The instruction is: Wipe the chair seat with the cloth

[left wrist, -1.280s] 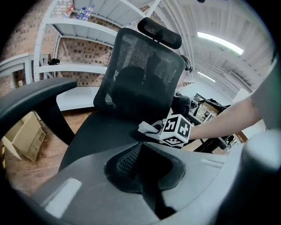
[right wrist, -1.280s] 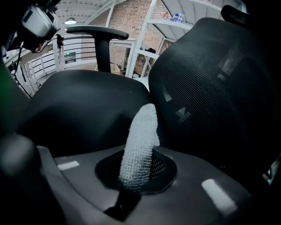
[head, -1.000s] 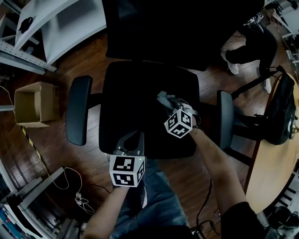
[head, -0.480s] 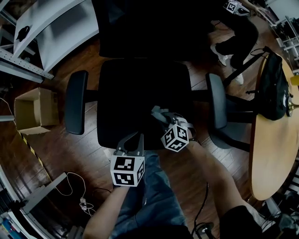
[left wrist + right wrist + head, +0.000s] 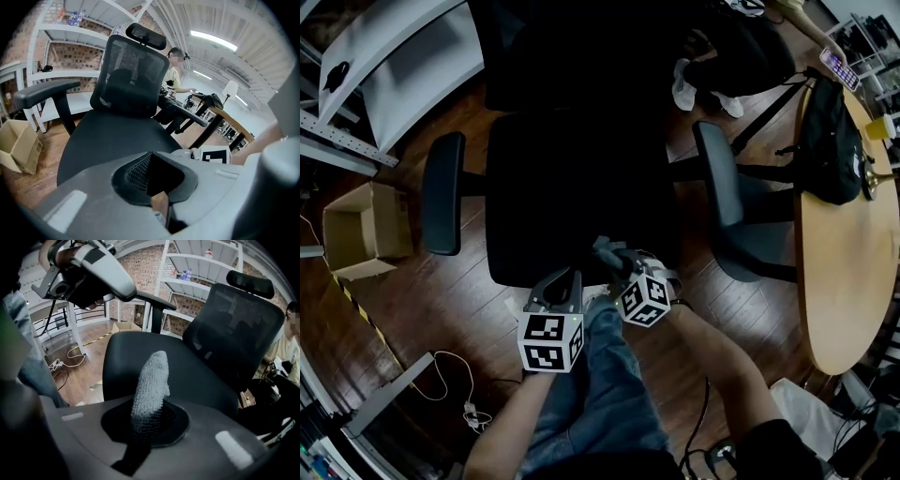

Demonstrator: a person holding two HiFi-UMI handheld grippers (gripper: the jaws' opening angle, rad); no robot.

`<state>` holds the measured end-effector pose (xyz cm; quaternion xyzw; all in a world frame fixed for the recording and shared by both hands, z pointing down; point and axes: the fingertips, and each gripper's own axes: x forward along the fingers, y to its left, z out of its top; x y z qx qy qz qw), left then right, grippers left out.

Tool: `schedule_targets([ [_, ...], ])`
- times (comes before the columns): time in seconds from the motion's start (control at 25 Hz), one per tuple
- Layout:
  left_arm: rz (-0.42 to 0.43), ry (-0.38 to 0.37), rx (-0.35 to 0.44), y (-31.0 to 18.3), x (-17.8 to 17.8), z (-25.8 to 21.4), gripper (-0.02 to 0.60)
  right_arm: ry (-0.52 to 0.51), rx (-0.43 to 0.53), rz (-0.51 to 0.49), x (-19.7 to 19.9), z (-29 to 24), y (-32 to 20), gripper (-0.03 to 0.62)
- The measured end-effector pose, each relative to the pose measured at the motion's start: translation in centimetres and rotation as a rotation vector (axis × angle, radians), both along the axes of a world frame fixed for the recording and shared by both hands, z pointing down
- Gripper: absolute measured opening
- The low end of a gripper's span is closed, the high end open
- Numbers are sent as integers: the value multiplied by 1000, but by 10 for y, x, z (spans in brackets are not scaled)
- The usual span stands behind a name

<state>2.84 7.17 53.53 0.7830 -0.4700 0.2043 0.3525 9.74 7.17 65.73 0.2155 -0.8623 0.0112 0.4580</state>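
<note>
The black office chair seat (image 5: 567, 187) fills the middle of the head view, its mesh back (image 5: 129, 75) upright beyond it. My right gripper (image 5: 614, 258) is at the seat's front edge, right of centre, shut on a grey knitted cloth (image 5: 151, 378) that sticks up from between its jaws. The cloth (image 5: 607, 249) lies over the seat's front rim. My left gripper (image 5: 555, 281) is shut with nothing in it, just off the front edge and left of the right one. The left gripper (image 5: 89, 268) also shows at the top left of the right gripper view.
Padded armrests (image 5: 442, 192) (image 5: 719, 187) flank the seat. A cardboard box (image 5: 361, 230) sits on the wooden floor at left, white shelves (image 5: 403, 56) behind it. A round wooden table (image 5: 848, 272) with a black bag (image 5: 830, 141) stands right. Another person's shoes (image 5: 703, 89) are beyond the chair.
My right gripper has drawn the cloth from the middle right of the seat back to the front edge. The left gripper has kept its place at the front edge.
</note>
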Motion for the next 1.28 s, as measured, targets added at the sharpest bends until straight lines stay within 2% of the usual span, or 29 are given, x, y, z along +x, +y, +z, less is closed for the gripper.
schedule_targets([
  [0.32,34,15,-3,12,13,3,6,-4,-7,-43,-5,2,39,14],
  [0.64,33,20,-1,6,16,1,6,-16,20,-7,2,-8,22,14],
  [0.8,23,33,7,-4,18,-5,5,-14,61,42,17,-24,-20,14],
  [1.0,9,37,14,-22,19,-9,6,-5,129,138,36,-42,-98,14],
  [1.16,-1,30,19,-41,18,-11,5,40,175,192,49,-48,-161,14],
  [1.28,-18,28,18,-61,17,-12,6,64,182,273,60,-48,-204,13],
])
